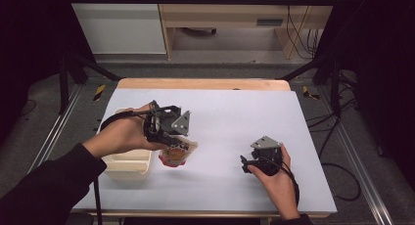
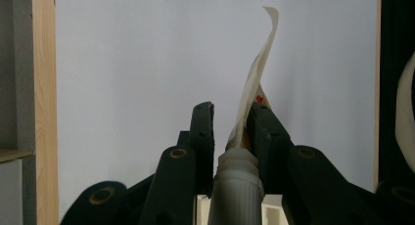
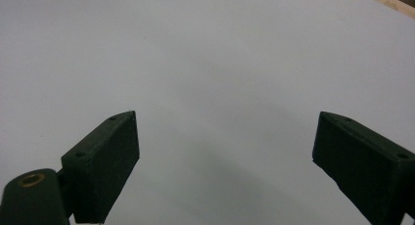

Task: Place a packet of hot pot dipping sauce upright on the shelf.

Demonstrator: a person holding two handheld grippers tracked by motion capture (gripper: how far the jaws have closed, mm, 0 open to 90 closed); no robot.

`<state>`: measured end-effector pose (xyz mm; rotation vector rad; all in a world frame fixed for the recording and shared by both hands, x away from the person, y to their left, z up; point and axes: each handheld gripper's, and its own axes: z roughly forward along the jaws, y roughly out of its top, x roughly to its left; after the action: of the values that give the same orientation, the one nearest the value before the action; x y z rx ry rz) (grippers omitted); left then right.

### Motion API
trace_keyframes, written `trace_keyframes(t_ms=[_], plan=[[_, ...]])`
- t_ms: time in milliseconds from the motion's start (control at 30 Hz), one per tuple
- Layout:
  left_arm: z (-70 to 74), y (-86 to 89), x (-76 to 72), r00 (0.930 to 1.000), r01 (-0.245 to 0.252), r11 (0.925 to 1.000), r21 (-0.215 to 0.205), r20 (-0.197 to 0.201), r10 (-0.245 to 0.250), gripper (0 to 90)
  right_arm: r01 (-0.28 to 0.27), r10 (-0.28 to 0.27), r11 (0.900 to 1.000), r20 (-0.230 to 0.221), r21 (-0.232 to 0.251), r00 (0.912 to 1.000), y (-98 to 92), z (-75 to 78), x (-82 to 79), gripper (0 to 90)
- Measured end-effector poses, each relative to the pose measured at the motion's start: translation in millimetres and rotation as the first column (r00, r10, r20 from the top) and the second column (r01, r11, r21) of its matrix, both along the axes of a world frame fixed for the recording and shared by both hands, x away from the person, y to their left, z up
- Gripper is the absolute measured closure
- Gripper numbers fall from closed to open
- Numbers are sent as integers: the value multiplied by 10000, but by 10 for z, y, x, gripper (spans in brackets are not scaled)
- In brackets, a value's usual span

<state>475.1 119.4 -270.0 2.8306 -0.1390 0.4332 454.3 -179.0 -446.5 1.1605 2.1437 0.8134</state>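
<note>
In the high view, your left tool [image 1: 171,137] sits left of centre, just above the tabletop [image 1: 230,117], and a soft pouch [image 1: 177,154] with red print hangs under it beside the cream tray [image 1: 128,162] at lower left. The pouch dangles free — swing your hand quickly and it could twist out of the pinch or knock the tray's rim. Your right tool [image 1: 246,164] rests low at lower right, well apart from everything.

In the left gripper view, the tool [image 2: 230,124] is clamped on the pouch [image 2: 254,83] at its ribbed white spout [image 2: 236,178], bottom centre, with the thin film rising between the jaws toward the top of the frame. The grip looks to be on a smooth round neck — a slack squeeze could let it slide down and drop.

In the right gripper view, the tool [image 3: 225,151] stands wide, nothing between the jaws, bare tabletop [image 3: 205,54] ahead.
</note>
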Motion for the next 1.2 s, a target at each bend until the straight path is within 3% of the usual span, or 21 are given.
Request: trace_keyframes(t_ms=[233, 400, 600, 800, 1200], plan=[[38, 46, 22, 10000, -58, 9999, 99, 49, 58, 733, 101, -101, 9999, 0, 110, 9999, -10, 1, 7, 80], [185, 125, 42, 9994, -214, 9996, -201, 263, 219, 733, 187, -187, 9998, -72, 97, 9998, -21, -9, 16, 81], [274, 186, 67, 9972, -459, 9989, -130, 591, 466, 733, 293, -289, 9991, -128, 315, 9995, -41, 0, 16, 87], [275, 218, 83, 9957, -520, 9986, 102, 774, 510, 733, 460, -453, 9982, -193, 380, 9988, -70, -1, 25, 91], [283, 331, 111, 9939, -730, 9973, 38, 826, 725, 733, 471, -454, 9973, -308, 568, 9985, -78, -9, 31, 98]])
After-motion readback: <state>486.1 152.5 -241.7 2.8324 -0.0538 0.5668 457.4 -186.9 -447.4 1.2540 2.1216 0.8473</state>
